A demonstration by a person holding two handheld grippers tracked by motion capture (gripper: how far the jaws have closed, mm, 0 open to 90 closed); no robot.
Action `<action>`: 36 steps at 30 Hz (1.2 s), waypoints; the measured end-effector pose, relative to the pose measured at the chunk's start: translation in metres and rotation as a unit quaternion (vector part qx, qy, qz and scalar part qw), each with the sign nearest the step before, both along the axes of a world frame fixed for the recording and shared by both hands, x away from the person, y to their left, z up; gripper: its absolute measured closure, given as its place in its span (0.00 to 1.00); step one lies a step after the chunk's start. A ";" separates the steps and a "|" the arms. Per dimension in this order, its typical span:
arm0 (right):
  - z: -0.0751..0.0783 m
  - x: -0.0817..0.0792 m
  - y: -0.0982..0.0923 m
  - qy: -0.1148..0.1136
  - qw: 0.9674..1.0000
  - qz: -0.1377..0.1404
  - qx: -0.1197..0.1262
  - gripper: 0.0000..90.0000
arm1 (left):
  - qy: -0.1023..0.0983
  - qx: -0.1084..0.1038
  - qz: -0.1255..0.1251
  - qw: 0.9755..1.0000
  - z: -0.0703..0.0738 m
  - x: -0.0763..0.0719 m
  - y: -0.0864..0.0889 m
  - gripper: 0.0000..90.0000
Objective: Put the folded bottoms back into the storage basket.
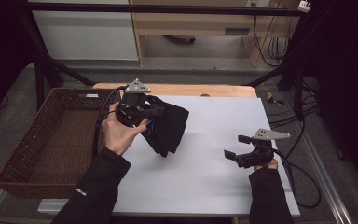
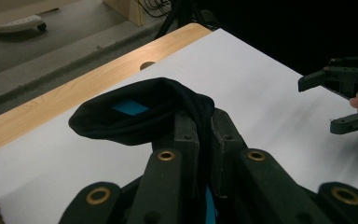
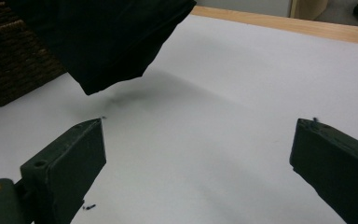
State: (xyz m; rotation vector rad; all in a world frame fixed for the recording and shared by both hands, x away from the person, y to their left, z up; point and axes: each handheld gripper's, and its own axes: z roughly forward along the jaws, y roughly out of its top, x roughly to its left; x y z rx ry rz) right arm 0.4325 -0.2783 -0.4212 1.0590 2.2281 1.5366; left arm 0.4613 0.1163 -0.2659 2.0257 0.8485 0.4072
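Observation:
A folded black cloth point(image 1: 168, 126) hangs clear of the white table top point(image 1: 214, 121), left of its middle. My left gripper point(image 1: 142, 112) is shut on its upper edge. In the left gripper view the two jaws pinch the dark fabric point(image 2: 135, 112) between them, and a patch of blue lining shows inside the fold. My right gripper point(image 1: 237, 146) rests low over the table's right side, open, with nothing between its fingers point(image 3: 70, 163). From there the cloth's lower corner point(image 3: 107, 42) dangles above the table.
A brown wicker basket point(image 1: 32, 144) stands against the table's left side. A wooden strip point(image 1: 200, 89) runs along the far edge. Black frame legs and cables point(image 1: 303, 116) stand to the right of the table.

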 end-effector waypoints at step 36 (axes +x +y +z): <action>0.000 0.000 0.000 -0.002 1.000 0.001 -0.003 0.04 | -0.012 -0.012 0.026 1.000 0.041 -0.014 0.066 0.92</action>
